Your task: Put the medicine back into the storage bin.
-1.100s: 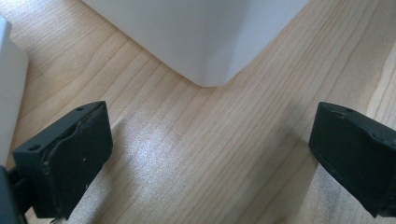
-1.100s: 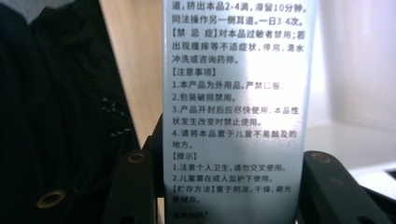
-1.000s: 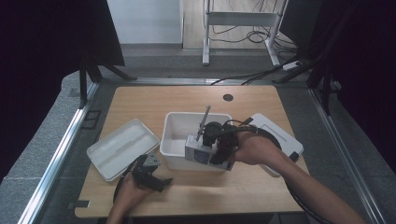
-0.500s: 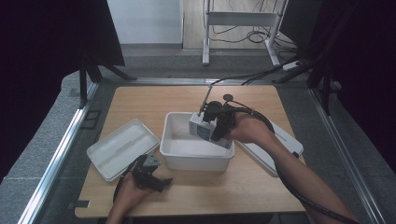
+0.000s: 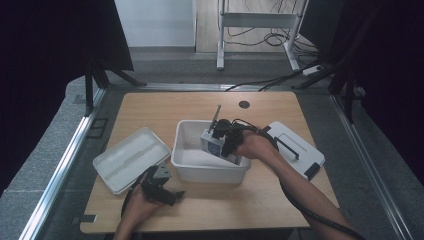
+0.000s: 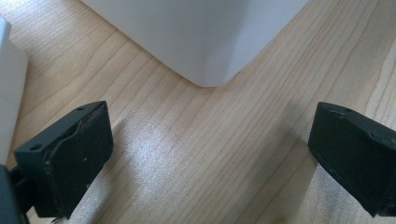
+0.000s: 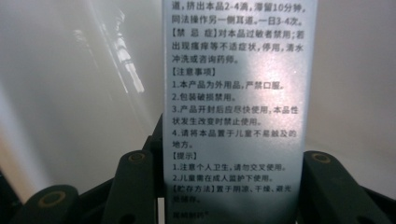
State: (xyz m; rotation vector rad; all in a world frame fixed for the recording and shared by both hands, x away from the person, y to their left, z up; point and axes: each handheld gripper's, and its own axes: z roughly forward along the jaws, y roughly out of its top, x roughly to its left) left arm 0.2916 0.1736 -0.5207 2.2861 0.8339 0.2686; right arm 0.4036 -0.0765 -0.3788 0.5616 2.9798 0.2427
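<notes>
A: The right tool point(image 5: 212, 145), what is it doing?

B: It is clamped on a silvery printed box point(image 7: 238, 107), one black jaw pressed on each long side. In the right gripper view the box stands upright between the jaws, its face covered in lines of small black print.

A: And where is that box on the bench point(image 5: 200, 105)?

B: Inside the white tub point(image 5: 186, 159) at the middle of the bench. From the high view the right tool reaches down over the tub's right rim, and the tub's pale inner wall shows all around the box.

A: The left tool point(image 6: 205, 158)?

B: Released. Its jaws stand wide apart with bare wood between them, gripping nothing. It rests low by the near edge of the bench, in the person's left hand point(image 5: 135, 210), pointing at the near left corner of the tub, which sits just ahead of the jaws without touching them.

A: Anything else around?

B: A white lid point(image 5: 131, 159) lies flat to the left of the tub, and a white case with a dark handle point(image 5: 296, 150) lies to its right, beside the right forearm.
</notes>
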